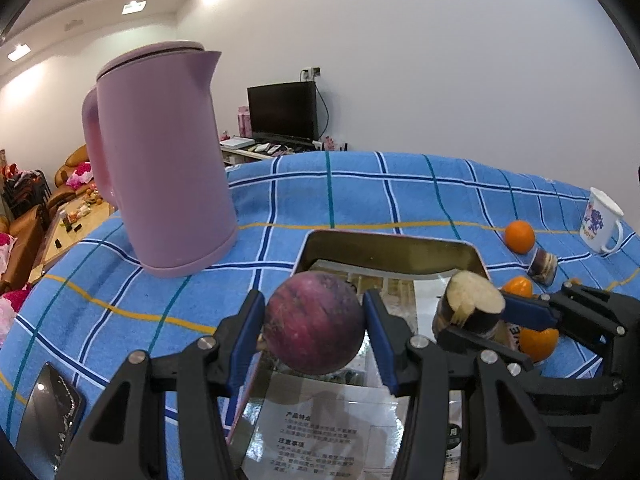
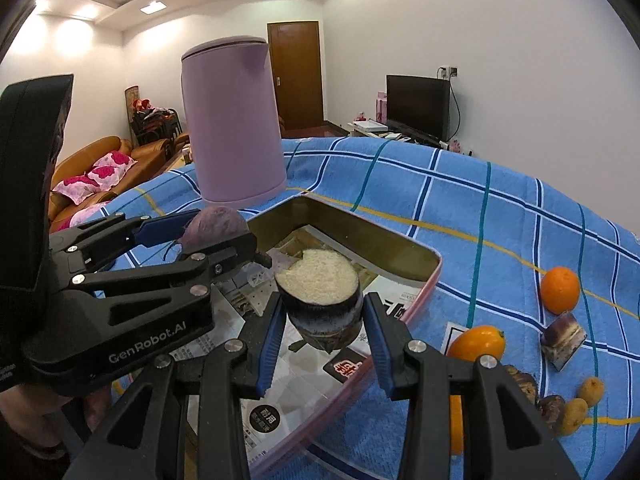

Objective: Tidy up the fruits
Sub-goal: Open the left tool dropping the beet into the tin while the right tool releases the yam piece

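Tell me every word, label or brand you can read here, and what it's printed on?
"GenRobot.AI": white lettering on the black body of the left gripper.
Chinese print on the paper sheets lining the tin tray: too small and blurred to read.
Lettering on the white mug: too blurred to read.
Black label in the tray: too blurred to read.

I read "GenRobot.AI" in white on the black body of the left gripper [image 2: 216, 250]. Paper sheets lining the tray [image 2: 430, 276] carried printed Chinese headings, among them "产品特点" and "注意事项"; the smaller print was illegible.
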